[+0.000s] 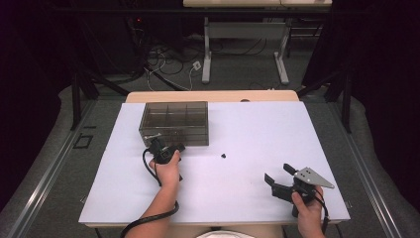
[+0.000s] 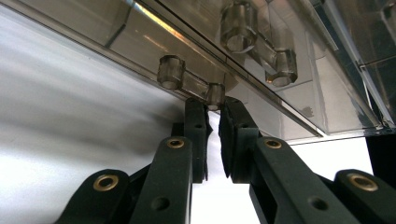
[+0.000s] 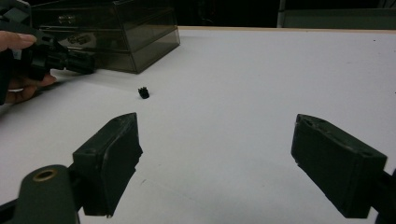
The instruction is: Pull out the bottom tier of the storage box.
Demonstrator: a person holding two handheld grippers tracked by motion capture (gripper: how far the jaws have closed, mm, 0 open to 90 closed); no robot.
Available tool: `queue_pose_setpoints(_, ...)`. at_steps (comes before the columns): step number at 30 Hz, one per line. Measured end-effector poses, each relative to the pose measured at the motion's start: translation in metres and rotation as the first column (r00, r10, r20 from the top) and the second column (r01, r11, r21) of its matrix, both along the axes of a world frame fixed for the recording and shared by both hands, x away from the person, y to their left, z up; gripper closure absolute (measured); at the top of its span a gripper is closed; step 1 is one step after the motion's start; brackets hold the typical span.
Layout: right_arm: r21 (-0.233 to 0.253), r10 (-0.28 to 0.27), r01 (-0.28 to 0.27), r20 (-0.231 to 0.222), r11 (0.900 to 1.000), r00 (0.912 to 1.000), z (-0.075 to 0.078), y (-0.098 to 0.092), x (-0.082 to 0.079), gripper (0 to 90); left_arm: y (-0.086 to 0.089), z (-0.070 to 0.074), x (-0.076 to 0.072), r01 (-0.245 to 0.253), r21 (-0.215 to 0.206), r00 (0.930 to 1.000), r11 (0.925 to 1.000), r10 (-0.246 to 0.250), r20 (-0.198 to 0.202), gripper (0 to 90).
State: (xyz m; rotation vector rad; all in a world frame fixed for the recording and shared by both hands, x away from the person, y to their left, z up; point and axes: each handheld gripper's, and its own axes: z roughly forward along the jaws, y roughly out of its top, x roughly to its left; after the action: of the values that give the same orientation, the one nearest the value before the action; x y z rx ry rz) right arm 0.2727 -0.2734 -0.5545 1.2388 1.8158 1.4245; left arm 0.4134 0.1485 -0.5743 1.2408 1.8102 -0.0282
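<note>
A smoky see-through drawer box (image 1: 173,122) stands at the back left of the white table top (image 1: 257,129). My left gripper (image 1: 157,141) is pressed against the box's front lower left. In the left gripper view its jaws (image 2: 215,105) are almost together, with the right end of the lower drawer handle (image 2: 189,83) pinched between their tips. A second handle (image 2: 259,46) sits above it. A small black part (image 1: 224,155) lies loose mid-table. My right gripper (image 1: 277,172) is open near the front right, and the part (image 3: 144,93) lies well ahead of its spread jaws (image 3: 217,135).
In the right gripper view, the drawer box (image 3: 116,28) and the hand holding the left gripper (image 3: 51,58) are at the far left. Beyond the table's far edge are desk legs (image 1: 207,54) and floor cables (image 1: 168,64).
</note>
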Motion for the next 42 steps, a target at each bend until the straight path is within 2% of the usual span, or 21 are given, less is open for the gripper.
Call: queue_pose_setpoints(42,-0.003,0.002,-0.002,0.003,1.0,1.0,0.0,0.0,0.0,15.1,0.001,-0.002,-0.012,0.004,-0.023,0.9999,0.9997,-0.004,0.011,82.0)
